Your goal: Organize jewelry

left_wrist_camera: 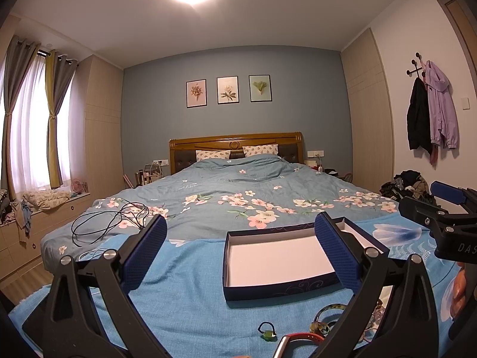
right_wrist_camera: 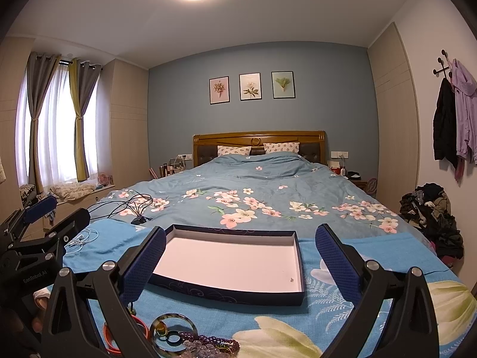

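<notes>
Navy box [right_wrist_camera: 229,256]: holds one tiny speck [right_wrist_camera: 292,279] | left tongs [left_wrist_camera: 241,250] spread | right tongs [right_wrist_camera: 240,259] spread

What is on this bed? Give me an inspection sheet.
Surface: blue cloth over the floral quilt.
Job's things: open box, almost bare inside; bangles and beads in front of it; green ring.
Clutter: clothes pile beside the bed.
Grippers: left tool and right tool open, holding nothing.
Cables: black cord, white earphones.
Surroundings: bedroom, three prints, curtains.
</notes>
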Available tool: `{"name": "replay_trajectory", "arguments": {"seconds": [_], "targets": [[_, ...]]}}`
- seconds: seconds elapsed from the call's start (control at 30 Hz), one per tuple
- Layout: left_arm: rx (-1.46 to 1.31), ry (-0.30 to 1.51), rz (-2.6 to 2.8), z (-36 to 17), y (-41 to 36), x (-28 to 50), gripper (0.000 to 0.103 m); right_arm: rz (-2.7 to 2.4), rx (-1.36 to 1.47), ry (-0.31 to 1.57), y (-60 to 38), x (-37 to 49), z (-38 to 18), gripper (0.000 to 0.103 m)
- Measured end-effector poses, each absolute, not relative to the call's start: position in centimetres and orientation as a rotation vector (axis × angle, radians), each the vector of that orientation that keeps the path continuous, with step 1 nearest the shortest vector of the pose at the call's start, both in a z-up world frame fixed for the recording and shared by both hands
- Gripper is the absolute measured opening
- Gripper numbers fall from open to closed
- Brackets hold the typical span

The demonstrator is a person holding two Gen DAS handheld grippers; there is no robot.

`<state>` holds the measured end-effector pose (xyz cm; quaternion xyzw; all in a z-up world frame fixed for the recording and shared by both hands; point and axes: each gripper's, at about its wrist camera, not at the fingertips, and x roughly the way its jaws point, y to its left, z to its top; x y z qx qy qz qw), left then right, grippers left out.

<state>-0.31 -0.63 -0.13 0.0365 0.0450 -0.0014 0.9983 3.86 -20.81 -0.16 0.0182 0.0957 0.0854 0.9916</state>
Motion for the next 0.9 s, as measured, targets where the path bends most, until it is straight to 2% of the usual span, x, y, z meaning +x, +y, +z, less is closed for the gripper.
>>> {"name": "replay_trajectory", "arguments": {"seconds": [0.9], "targets": [[0.067,0.098,-0.004,-0.06,-0.63,-0.35,0.097,0.17,0.036,0.195,-20.81,3.7,-0.3,0.097]]}}
